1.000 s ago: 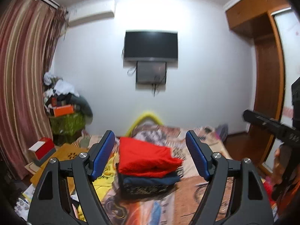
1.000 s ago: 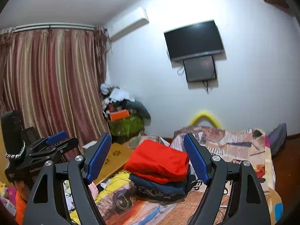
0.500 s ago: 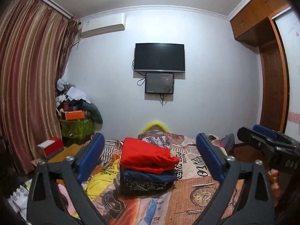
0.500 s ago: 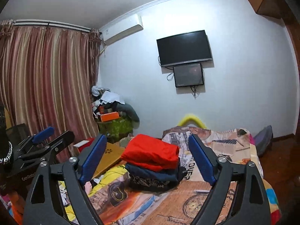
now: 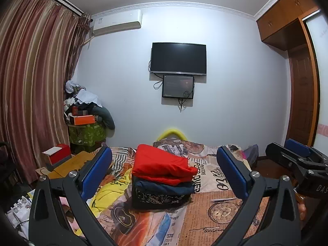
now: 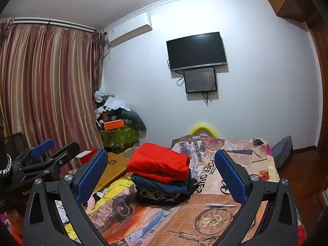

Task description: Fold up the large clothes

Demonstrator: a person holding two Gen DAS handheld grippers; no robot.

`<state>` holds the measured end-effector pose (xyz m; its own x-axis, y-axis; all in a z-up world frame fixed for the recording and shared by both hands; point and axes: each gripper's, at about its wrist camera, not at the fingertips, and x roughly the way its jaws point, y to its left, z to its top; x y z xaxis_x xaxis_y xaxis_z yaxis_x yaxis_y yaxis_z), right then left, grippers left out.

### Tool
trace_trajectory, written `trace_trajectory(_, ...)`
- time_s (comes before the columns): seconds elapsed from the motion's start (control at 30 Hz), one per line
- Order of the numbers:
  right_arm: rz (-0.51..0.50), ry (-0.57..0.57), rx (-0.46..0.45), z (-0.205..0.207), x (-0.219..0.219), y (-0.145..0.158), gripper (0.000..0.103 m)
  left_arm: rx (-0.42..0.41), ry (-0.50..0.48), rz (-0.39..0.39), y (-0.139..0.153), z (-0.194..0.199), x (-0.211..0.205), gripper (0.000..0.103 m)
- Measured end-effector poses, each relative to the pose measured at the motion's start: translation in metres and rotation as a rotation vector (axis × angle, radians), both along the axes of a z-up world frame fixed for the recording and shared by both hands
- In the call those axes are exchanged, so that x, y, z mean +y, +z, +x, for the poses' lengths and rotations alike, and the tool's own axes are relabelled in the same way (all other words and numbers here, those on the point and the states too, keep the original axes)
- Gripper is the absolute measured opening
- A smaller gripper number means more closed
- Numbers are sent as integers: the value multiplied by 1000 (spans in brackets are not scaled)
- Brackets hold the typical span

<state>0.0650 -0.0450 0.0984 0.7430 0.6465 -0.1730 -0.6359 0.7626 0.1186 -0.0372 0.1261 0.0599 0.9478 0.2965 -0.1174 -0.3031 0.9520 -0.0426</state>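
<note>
A stack of folded clothes sits on the bed: a red garment on top, a navy one under it and a black patterned one at the bottom. The red garment also shows in the right wrist view. A loose yellow garment lies left of the stack. My left gripper is open and empty, held back from the stack. My right gripper is open and empty too. Each gripper shows at the edge of the other's view.
The bed has a printed newspaper-pattern cover. A cardboard sheet and a red box lie at the left. A cluttered pile stands by the curtain. A TV hangs on the far wall. A wardrobe is at the right.
Both grippers have pulled back and tilted upward from the stack, and their jaws have opened wider. The stack has not moved.
</note>
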Motion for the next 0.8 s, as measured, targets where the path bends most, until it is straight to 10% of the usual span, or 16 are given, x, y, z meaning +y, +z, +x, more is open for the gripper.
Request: trace_trajectory(0.8, -30, -34, 35, -1, -8, 3, 103, 42, 16, 8, -10, 13, -6, 102)
